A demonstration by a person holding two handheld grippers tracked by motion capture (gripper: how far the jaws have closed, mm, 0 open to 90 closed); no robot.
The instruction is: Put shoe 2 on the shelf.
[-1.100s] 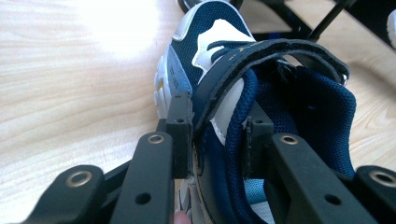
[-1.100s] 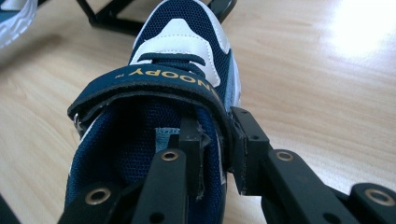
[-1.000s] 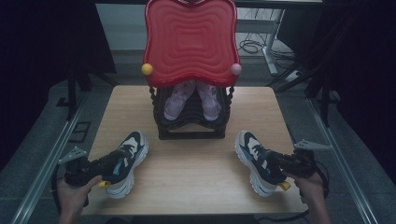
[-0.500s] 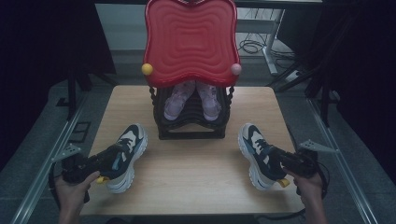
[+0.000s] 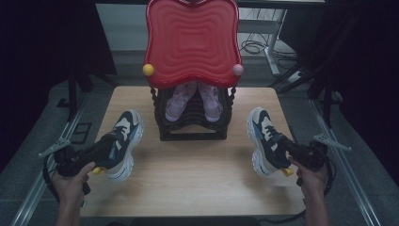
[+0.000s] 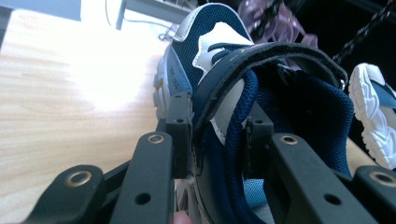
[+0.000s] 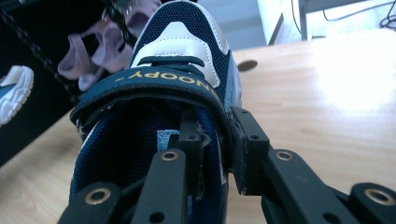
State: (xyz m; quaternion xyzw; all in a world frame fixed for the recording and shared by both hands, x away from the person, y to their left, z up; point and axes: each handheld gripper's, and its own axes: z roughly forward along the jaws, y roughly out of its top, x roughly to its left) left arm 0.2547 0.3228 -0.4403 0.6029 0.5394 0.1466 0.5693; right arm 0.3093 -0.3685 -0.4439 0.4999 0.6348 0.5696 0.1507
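Pinching 1 navy sneaker collar each, the left hand-held gripper (image 5: 101, 153) and right hand-held gripper (image 5: 287, 150) hold the left sneaker (image 5: 121, 141) and right sneaker (image 5: 264, 139) above the surface (image 5: 197, 179).

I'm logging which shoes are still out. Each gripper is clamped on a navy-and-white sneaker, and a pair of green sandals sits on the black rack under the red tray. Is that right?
Not quite: the sandals on the black rack are pale purple, not green, as the high view shows. The rest stands: the left gripper grips the left sneaker by its collar, the right gripper grips the right sneaker, and the red tray is above the rack.
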